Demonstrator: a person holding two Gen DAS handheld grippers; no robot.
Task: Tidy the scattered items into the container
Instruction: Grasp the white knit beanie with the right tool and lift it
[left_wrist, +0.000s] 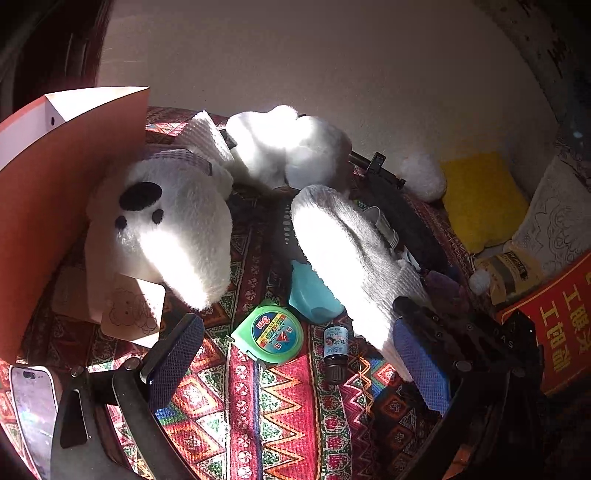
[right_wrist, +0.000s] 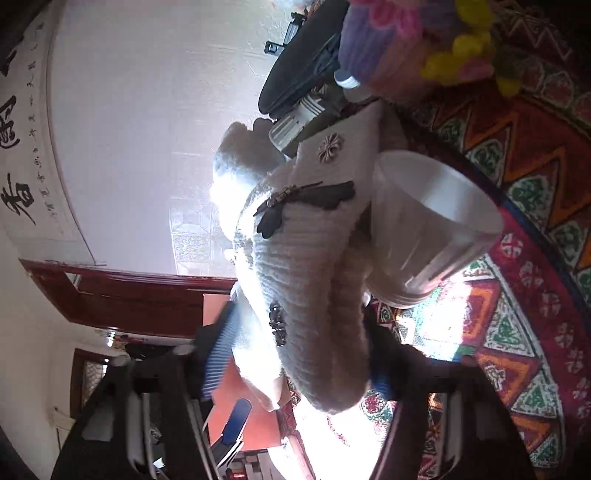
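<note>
**White knit piece pinched in the right gripper**

The right gripper (right_wrist: 295, 365) clamps a white knit garment (right_wrist: 306, 280) between its blue pads (right_wrist: 219, 347); the fabric runs forward from the fingers, a white cup (right_wrist: 432, 229) just beside it. The left gripper (left_wrist: 295, 354) stands spread and empty, a green tape measure (left_wrist: 269, 332) and small bottle (left_wrist: 335, 347) lying between its fingers on the patterned cloth (left_wrist: 280, 413).

Looking like a lived-in home room: patterned woven cloth (left_wrist: 280, 413) covering the surface, plush toy dog (left_wrist: 166, 236) lying on it, calligraphy scroll (right_wrist: 22, 155) hanging on the wall, red wooden door (right_wrist: 122, 291) showing behind.
</note>
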